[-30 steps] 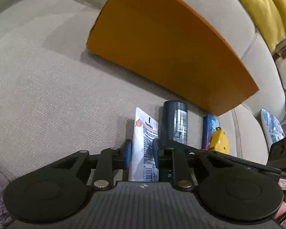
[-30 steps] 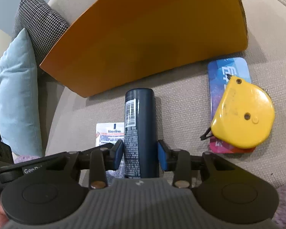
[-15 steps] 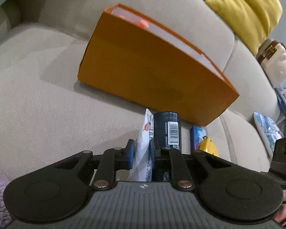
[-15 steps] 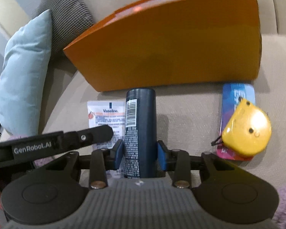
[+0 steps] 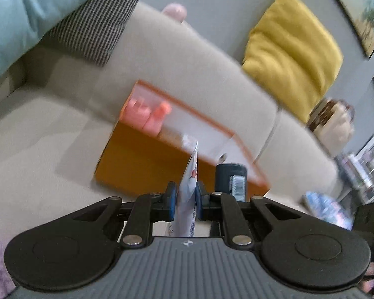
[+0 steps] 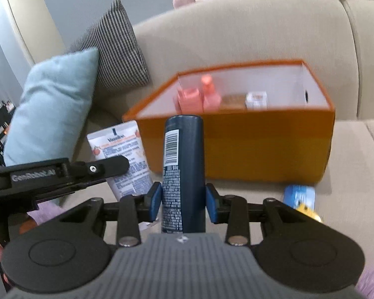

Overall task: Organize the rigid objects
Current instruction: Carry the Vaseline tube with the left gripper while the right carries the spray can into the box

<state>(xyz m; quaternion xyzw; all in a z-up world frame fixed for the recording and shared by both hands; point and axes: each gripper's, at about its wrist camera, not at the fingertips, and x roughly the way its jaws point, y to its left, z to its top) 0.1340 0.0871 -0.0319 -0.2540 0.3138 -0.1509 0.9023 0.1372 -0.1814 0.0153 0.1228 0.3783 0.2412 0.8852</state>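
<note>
**Me:** Tongs first, left to right. My left gripper (image 5: 184, 200) is pinched nearly closed on a thin white lotion tube (image 5: 188, 199), seen edge-on at the lower middle of its own frame. In the other camera that same tube (image 6: 123, 155) faces flat-on at the left, with the left gripper's black finger lying across it.

**You:** And your right one?

**Me:** My right gripper (image 6: 183, 200) is about a third open, its blue pads pressed on both sides of a dark blue spray can (image 6: 183, 172). The can stands up the middle of that frame, barcode toward the camera. In the left camera its top (image 5: 230, 178) peeks up just right of the tube.

**You:** Where is the box?

**Me:** An orange box (image 6: 249, 149) sits on a beige sofa (image 6: 236, 32), right of centre in the right camera and behind the can. It is open, white inside, holding two pink bottles (image 6: 199, 97) and a small white carton (image 6: 256, 99). In the left camera the box (image 5: 142, 164) is at centre, blurred.

**You:** Anything else?

**Me:** At lower right, on the seat cushion in front of the box, lies a blue card (image 6: 299, 195) with something yellow (image 6: 308, 211) at its near end, mostly hidden behind my gripper. A pale blue cushion (image 6: 52, 104) leans at the left.
</note>
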